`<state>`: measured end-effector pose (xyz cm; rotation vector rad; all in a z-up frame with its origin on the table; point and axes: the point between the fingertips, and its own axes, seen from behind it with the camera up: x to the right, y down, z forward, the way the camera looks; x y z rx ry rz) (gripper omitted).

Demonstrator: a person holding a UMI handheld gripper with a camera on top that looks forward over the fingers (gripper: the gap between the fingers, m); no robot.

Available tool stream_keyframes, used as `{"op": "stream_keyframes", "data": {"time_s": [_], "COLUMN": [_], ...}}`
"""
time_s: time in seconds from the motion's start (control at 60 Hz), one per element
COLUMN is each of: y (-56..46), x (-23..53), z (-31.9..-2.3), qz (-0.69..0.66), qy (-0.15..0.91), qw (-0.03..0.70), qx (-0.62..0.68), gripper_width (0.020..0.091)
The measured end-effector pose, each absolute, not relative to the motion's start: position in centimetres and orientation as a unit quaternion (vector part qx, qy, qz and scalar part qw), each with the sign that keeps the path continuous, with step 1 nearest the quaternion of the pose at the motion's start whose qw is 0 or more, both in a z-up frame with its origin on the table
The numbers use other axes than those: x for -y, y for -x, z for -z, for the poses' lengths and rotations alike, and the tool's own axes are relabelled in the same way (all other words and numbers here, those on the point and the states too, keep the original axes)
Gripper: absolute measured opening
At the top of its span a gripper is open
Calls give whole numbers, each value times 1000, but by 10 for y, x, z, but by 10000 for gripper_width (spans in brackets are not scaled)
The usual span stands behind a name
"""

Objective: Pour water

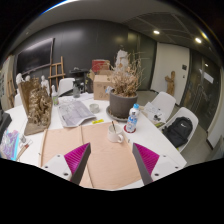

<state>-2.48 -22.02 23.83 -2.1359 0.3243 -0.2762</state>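
Open gripper (112,163) above a cluttered white table (160,135)

Pink-padded fingers (78,163) stand apart, holding nothing, over a brown board (98,148). At 1 o'clock beyond them a water bottle (132,119) stands upright just beside a potted dried plant (124,92); papers (75,112) lie at 11 o'clock.

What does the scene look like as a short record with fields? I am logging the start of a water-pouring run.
claw: open, holding nothing, above the table
table: white, brown paper sheets just ahead of the fingers
bottle: upright, capped, beyond the fingers, right of the paper
plant pot: dried plant, beside and behind the bottle
chair: dark, at the table's far right side
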Motion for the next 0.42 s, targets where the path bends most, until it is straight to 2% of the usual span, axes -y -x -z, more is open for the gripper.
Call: {"op": "stream_keyframes", "data": {"time_s": [0.417], "y": [26], "x": [232], "z": [-241], "qz": [129], "qy": [869], "qw": [463], "qx": [-118], "gripper_width": [853]}}
